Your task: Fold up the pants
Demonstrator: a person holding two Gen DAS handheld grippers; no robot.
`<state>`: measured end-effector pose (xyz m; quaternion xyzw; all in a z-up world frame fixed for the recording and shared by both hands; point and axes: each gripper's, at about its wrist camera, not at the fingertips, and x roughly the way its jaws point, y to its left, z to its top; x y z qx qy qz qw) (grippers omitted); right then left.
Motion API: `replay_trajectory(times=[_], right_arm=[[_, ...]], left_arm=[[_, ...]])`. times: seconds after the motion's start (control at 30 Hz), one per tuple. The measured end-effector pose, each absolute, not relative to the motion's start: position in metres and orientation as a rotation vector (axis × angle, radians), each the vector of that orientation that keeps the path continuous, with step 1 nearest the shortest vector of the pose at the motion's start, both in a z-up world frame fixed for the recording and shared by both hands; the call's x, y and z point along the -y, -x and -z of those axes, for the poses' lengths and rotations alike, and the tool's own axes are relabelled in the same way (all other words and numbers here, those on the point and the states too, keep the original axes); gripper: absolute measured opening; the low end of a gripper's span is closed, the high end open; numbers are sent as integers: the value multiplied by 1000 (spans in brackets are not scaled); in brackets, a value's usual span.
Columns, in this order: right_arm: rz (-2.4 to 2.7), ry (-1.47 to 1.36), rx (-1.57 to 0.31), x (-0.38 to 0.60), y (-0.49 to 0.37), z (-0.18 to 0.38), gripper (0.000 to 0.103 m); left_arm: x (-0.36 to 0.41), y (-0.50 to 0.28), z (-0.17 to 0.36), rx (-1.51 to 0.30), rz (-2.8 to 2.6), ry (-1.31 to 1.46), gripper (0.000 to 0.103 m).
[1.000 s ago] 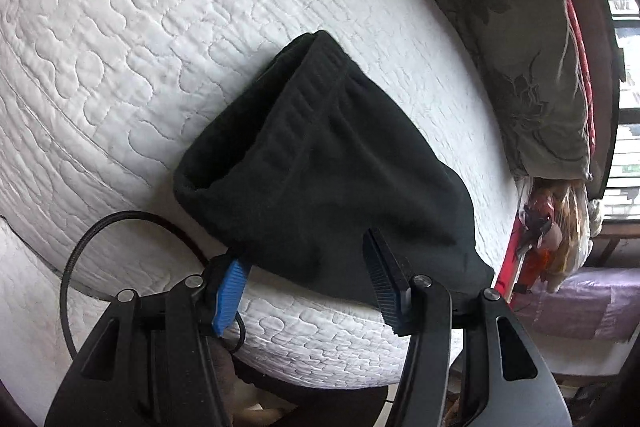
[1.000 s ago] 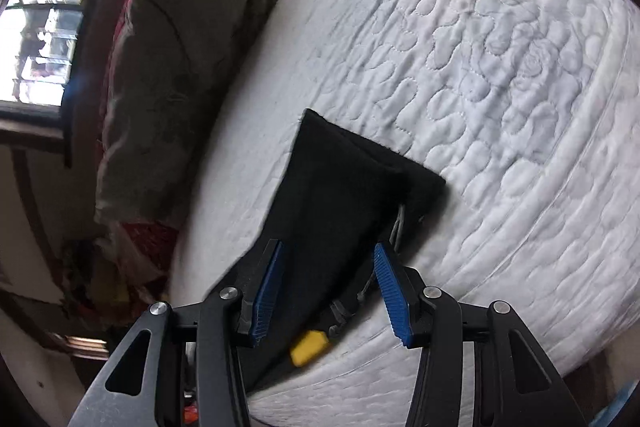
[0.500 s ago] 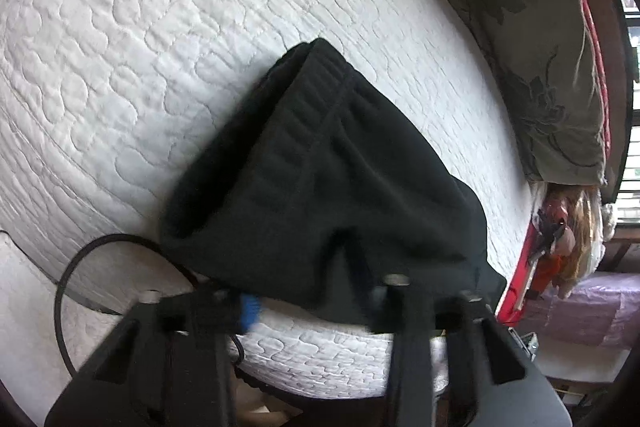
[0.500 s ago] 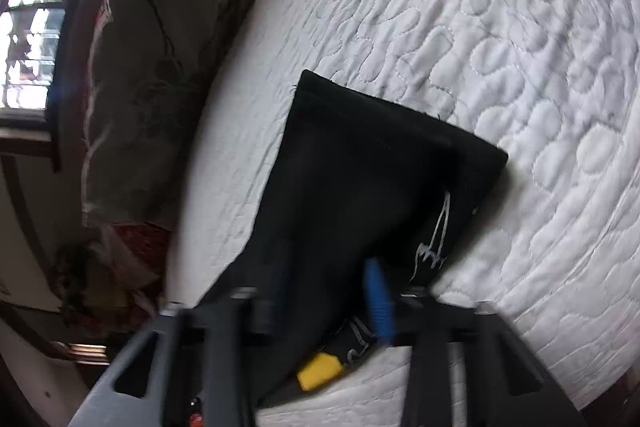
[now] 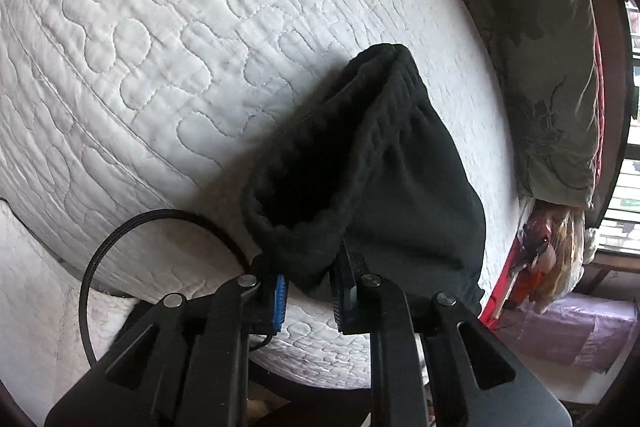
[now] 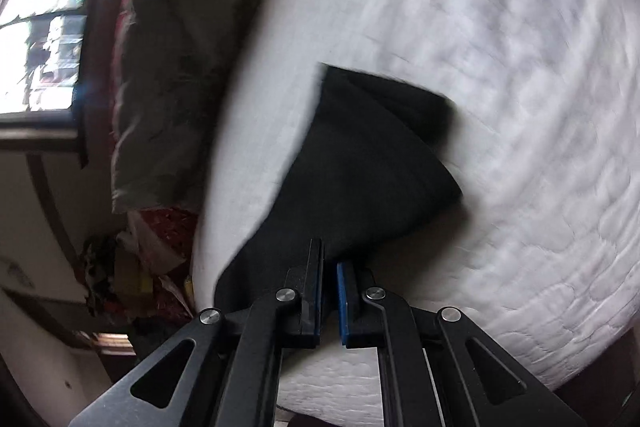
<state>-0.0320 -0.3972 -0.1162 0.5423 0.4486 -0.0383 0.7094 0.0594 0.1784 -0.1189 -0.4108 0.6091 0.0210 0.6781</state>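
At lower centre of both views, the left gripper (image 5: 308, 287) and right gripper (image 6: 329, 301) have their fingers clamped on the black pants (image 5: 380, 179), one near edge each. Held at two points, probably so the cloth lifts off the bed (image 5: 160, 47) evenly for a fold.

We are seeing a white quilted bed (image 5: 168, 39) filling most of the left wrist frame, its near edge curving along the bottom. Black pants (image 5: 384, 187) are lying on it right of centre, their far part resting on the quilt. A grey-green pillow (image 5: 548, 59) is lying along the bed's edge at the upper right. A black cable (image 5: 132, 227) is looping against the bed's side at lower left.
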Motion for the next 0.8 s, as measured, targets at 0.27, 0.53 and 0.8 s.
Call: replay_trajectory(times=[0.27,0.53,0.8], right_arm=[[54,-1158,-1007,415,45,98,14],[80,-923,-948,448,4,53,41],[135,-692,-1023,420,-47,59,41]], left_arm=[[-172,-35,66,-1328,111,678,16],[-189,-78,25,-1204,35,563,40],[-194,-139,58,-1356,58,542,41]])
